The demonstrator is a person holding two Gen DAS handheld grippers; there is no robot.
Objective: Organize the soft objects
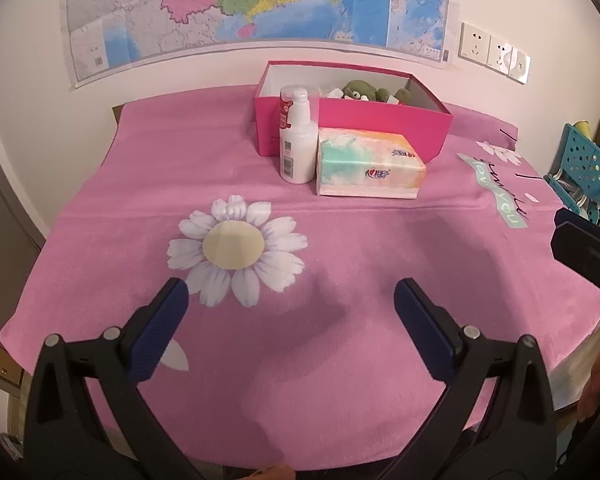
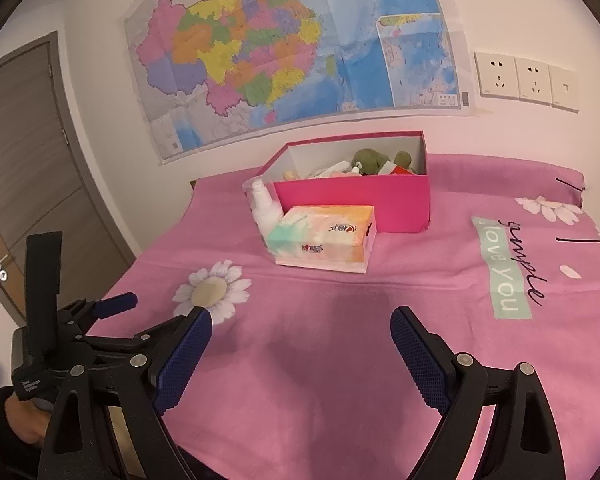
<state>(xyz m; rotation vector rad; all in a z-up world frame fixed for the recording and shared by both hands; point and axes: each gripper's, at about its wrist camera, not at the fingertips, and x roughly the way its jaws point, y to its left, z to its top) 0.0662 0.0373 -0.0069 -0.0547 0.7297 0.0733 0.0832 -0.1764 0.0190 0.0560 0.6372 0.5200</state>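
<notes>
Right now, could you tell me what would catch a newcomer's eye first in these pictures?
The pink cloth with its big printed daisy fills the foreground. Farther back stand an open pink box holding a green plush toy, with a white pump bottle and a pastel tissue pack in front. A colourful map hangs on the wall.

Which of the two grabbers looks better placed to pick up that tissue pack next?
Probably the right gripper: its open jaws point almost straight at the tissue pack. For the left gripper, also open and empty, the pack sits off to the right, beside the white bottle.
</notes>
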